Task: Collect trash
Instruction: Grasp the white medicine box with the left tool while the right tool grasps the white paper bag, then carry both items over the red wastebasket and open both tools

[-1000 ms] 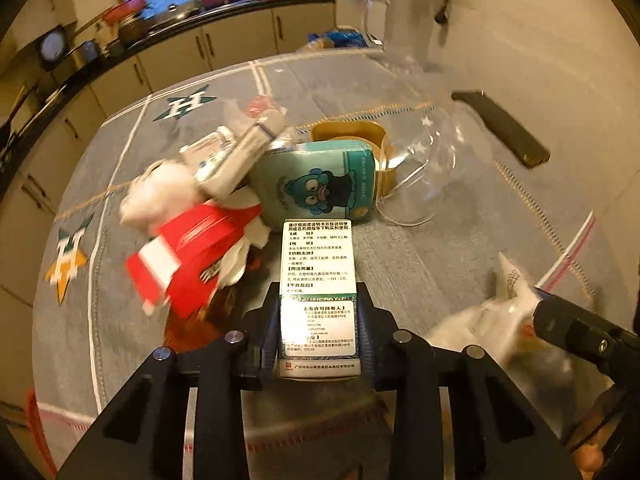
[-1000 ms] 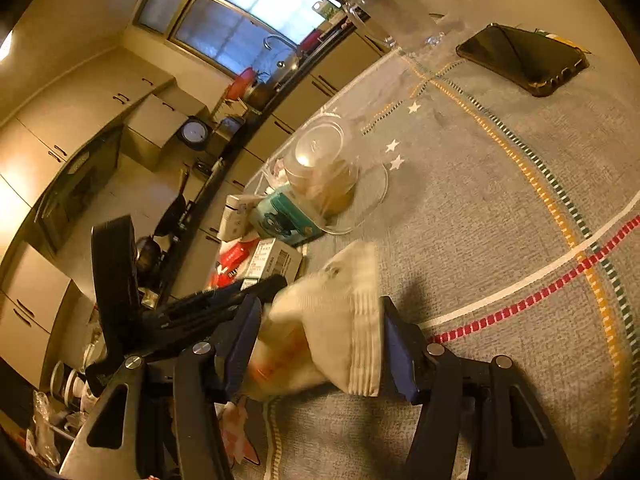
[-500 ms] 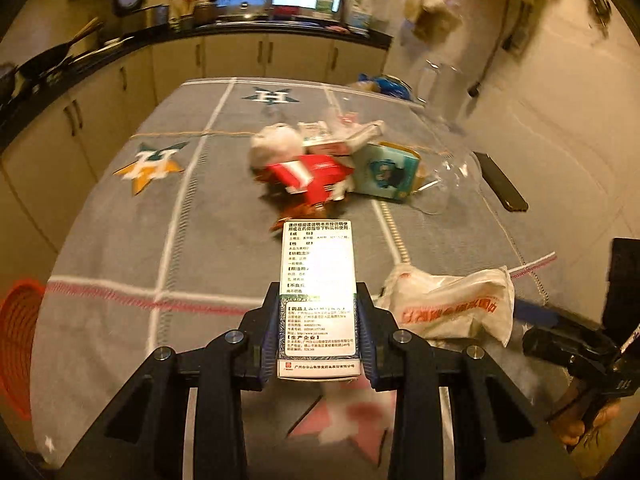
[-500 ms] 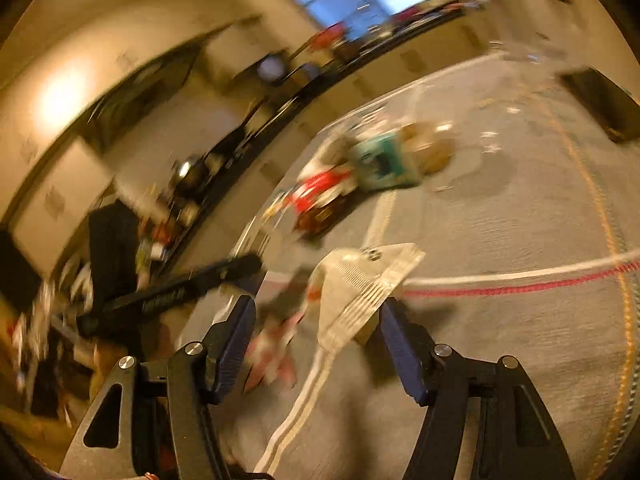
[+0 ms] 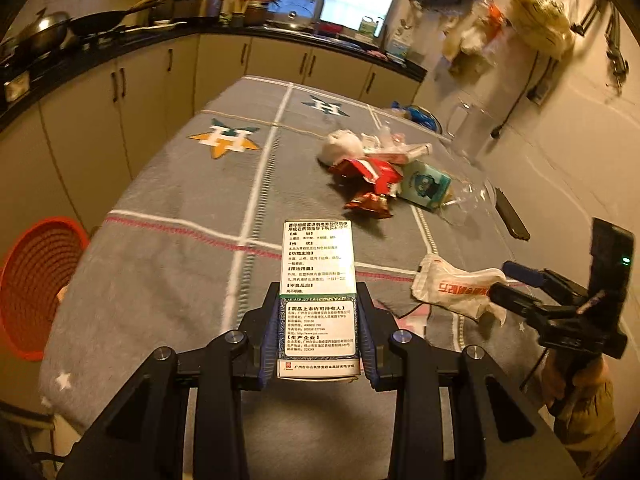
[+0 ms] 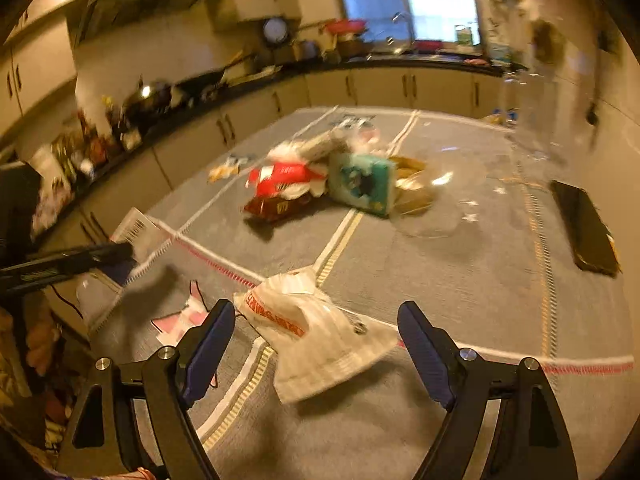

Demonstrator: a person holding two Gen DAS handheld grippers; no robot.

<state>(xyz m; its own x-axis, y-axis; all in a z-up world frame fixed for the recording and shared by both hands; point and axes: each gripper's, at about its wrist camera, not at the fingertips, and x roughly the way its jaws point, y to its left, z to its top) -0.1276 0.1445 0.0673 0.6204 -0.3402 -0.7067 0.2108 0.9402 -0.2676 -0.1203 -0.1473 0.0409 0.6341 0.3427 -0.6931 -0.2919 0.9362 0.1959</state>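
In the left wrist view, your left tool (image 5: pixel 319 334) is clamped on a white medicine box (image 5: pixel 319 280), its blue pads pressing both long sides while the printed face points up and away from you. Beyond it the grey patterned surface (image 5: pixel 168 240) carries a far heap of trash: a red wrapper (image 5: pixel 370 174), a teal carton (image 5: pixel 424 184) just right of it, and a white crumpled wad (image 5: pixel 340 146) on the far side. A white plastic bag with orange lettering (image 5: pixel 456 290) lies near the right, with your right tool's fingers touching or just over its right end; I cannot tell which. An orange basket (image 5: pixel 36 284) sits low at the left, off the surface's edge. In the right wrist view, your right tool (image 6: pixel 312 346) stands with its jaws wide apart, having just been opening; the white plastic bag lies slack on the surface between them, clear of both pads. The red wrapper and teal carton sit farther off at centre, a clear lid (image 6: pixel 436 200) beside them on the right, and a dark flat case (image 6: pixel 586 232) lies at the far right.
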